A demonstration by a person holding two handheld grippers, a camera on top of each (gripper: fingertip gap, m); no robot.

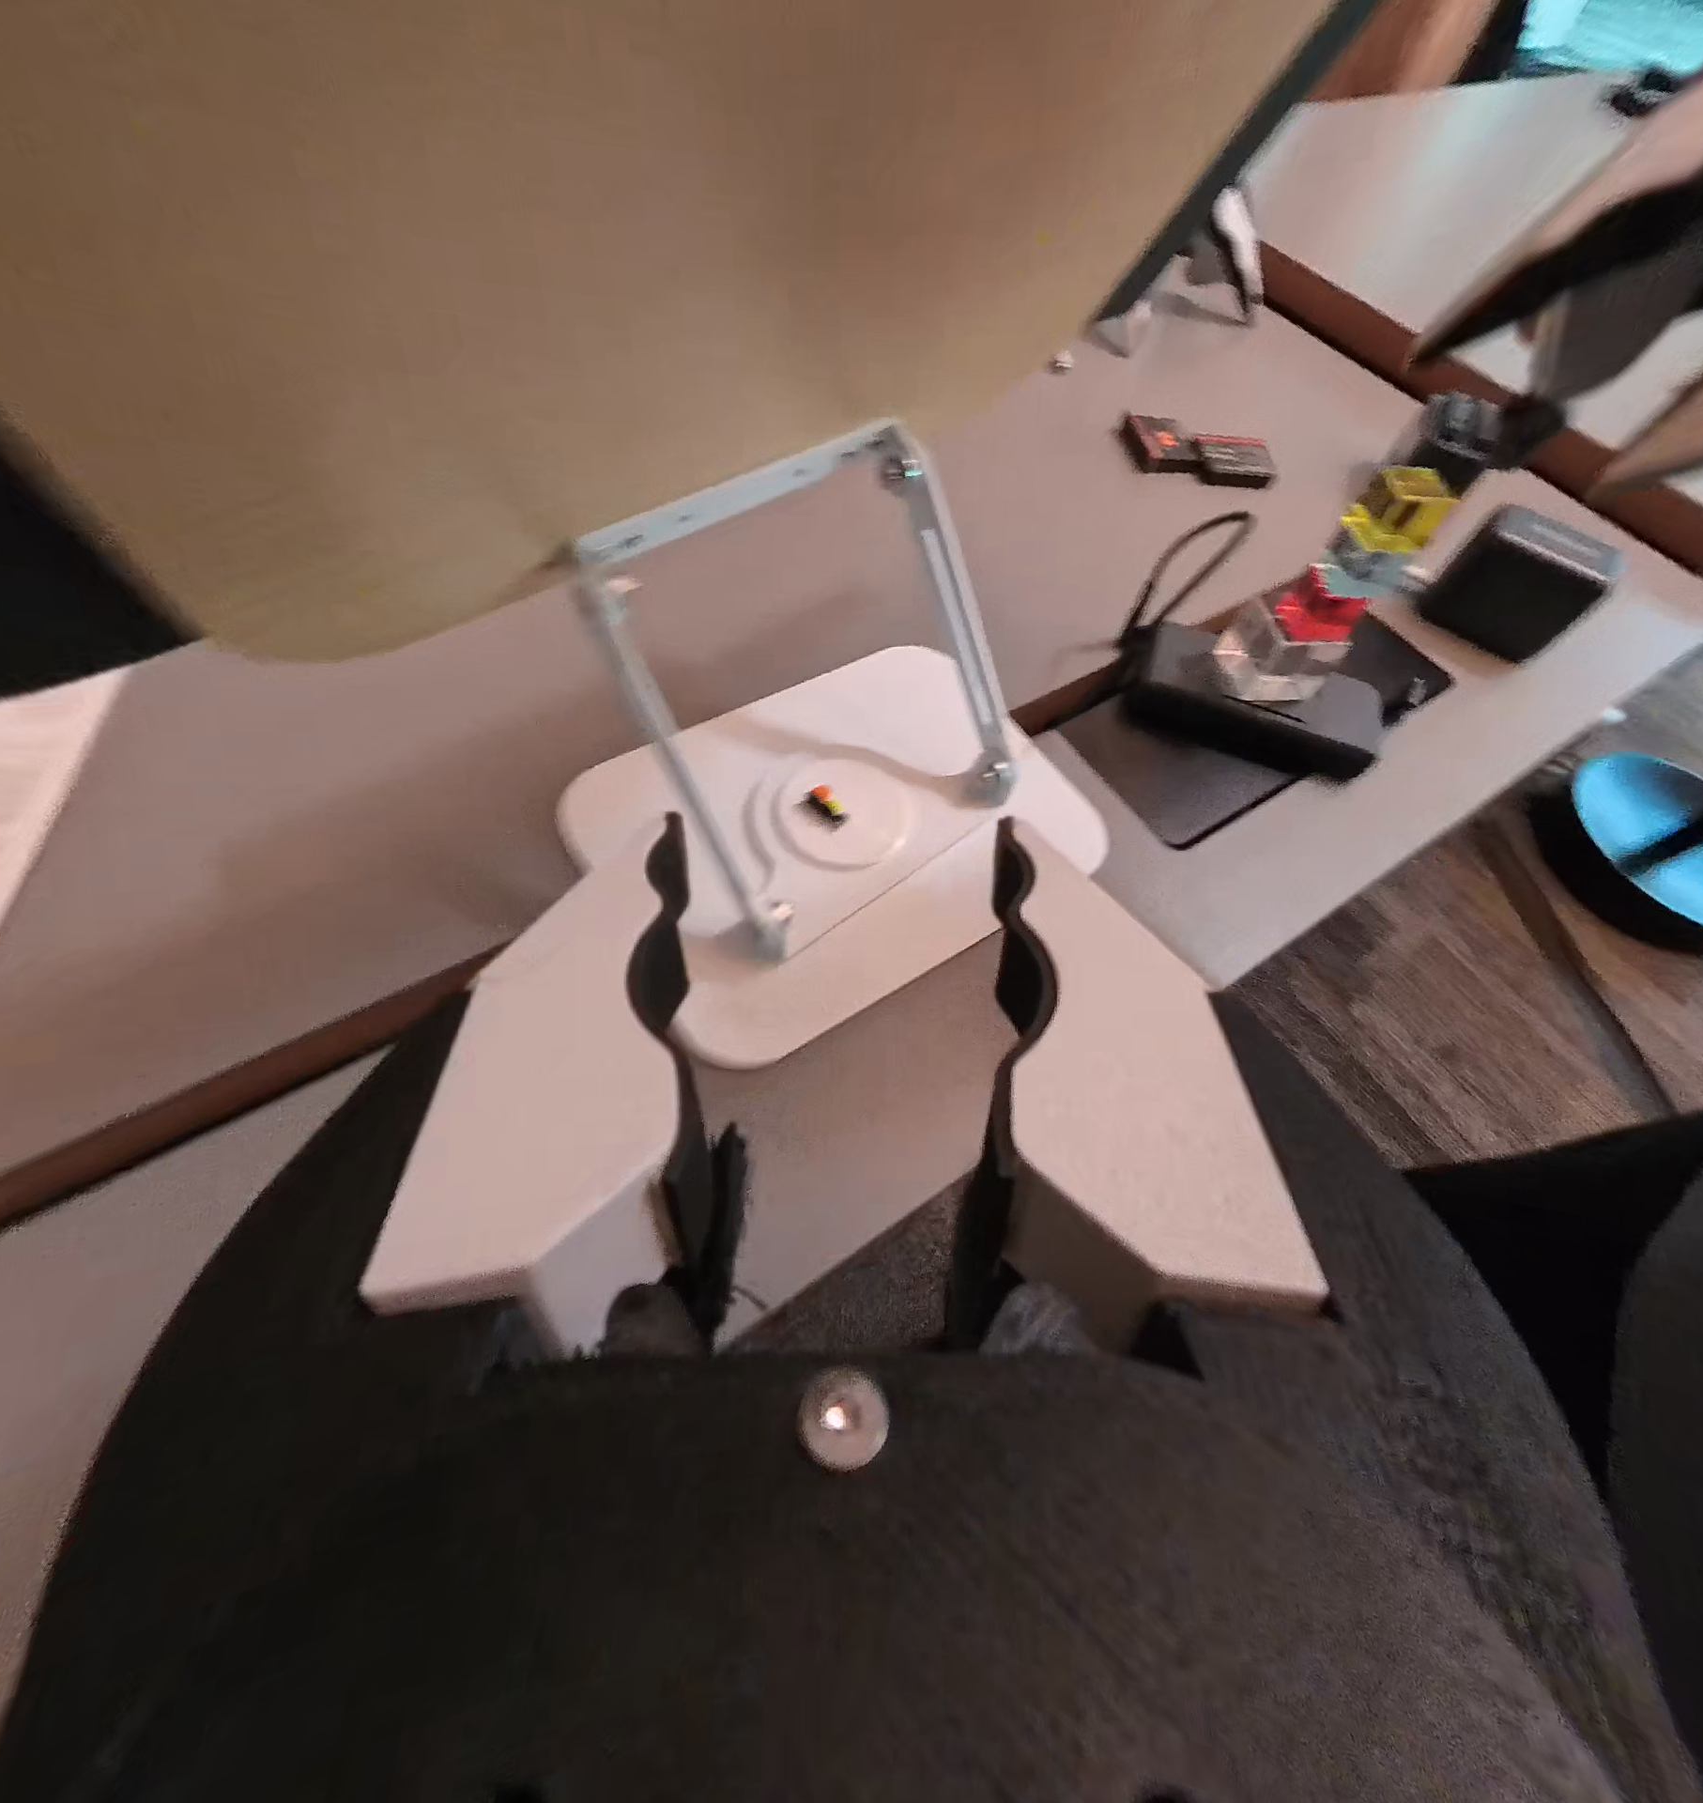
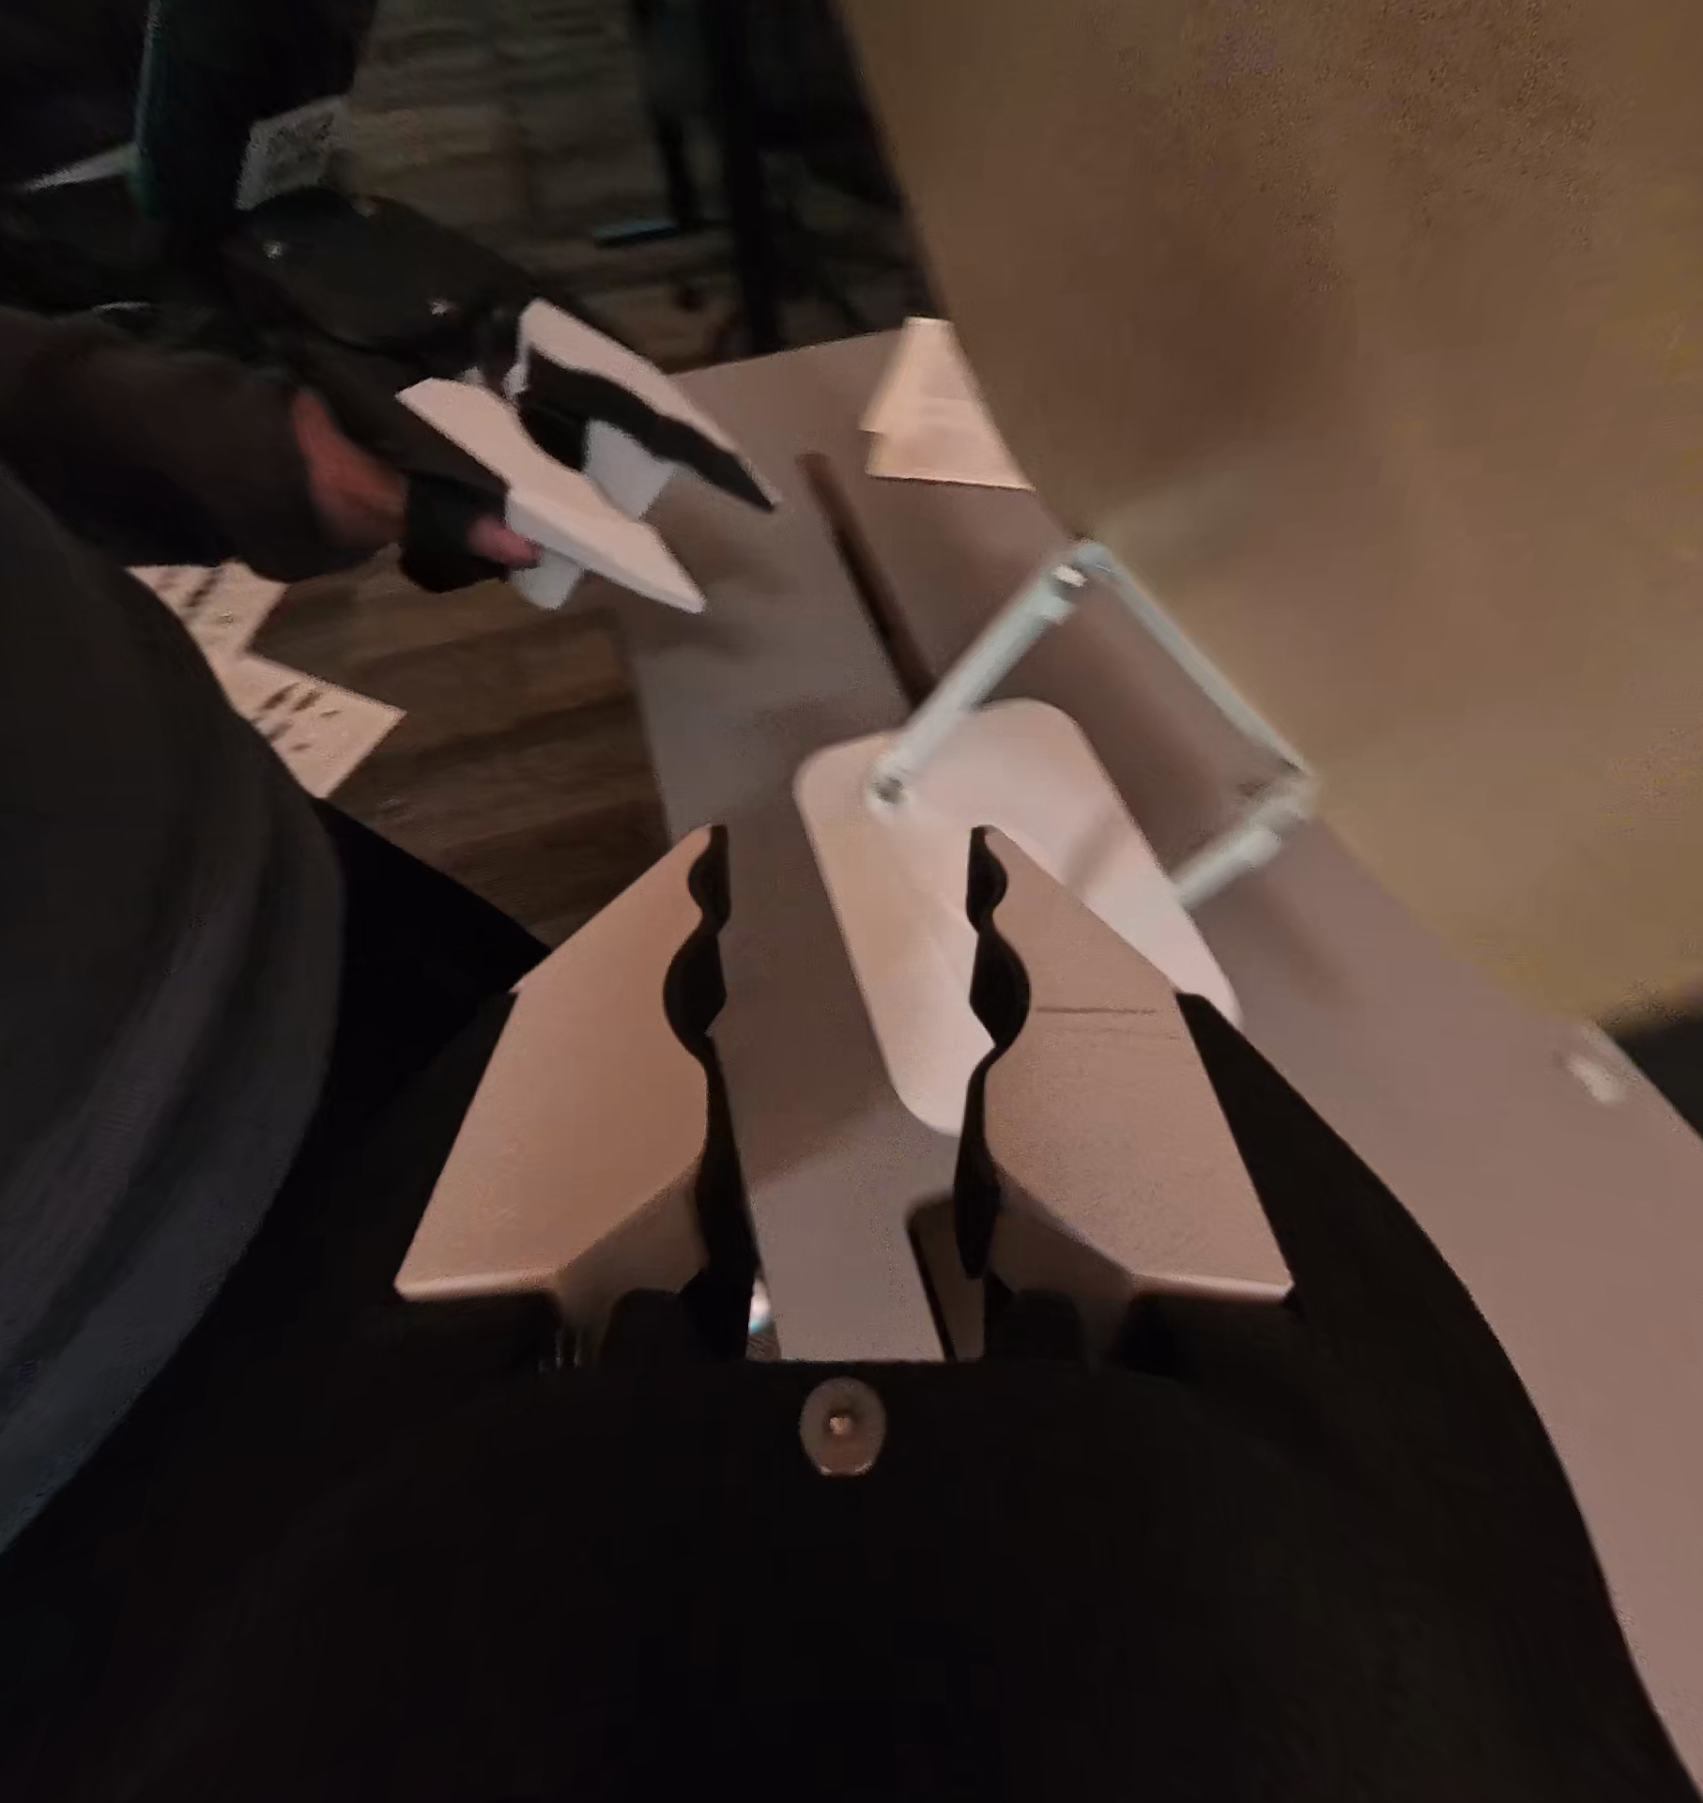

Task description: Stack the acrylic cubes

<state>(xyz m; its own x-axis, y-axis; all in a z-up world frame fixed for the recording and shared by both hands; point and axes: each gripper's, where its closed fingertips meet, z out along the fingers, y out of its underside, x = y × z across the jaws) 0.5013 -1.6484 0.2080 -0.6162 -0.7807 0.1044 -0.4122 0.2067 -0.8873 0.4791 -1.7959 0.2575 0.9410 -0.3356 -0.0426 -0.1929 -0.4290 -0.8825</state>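
Left wrist view: blurred packets (image 1: 1199,457) show no legible writing.

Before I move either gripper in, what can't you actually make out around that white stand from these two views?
- Small orange, yellow and black piece on the white base: left wrist view, too small and blurred to identify.
- Same piece: right wrist view, not visible at all.
- What the metal frame supports: both views, the big tan panel runs off the top edge.
- Coloured blocks: left wrist view, blurred.

Both tongs, left (image 1: 833,839) and right (image 2: 843,849), hang in the air with jaws spread and bare.
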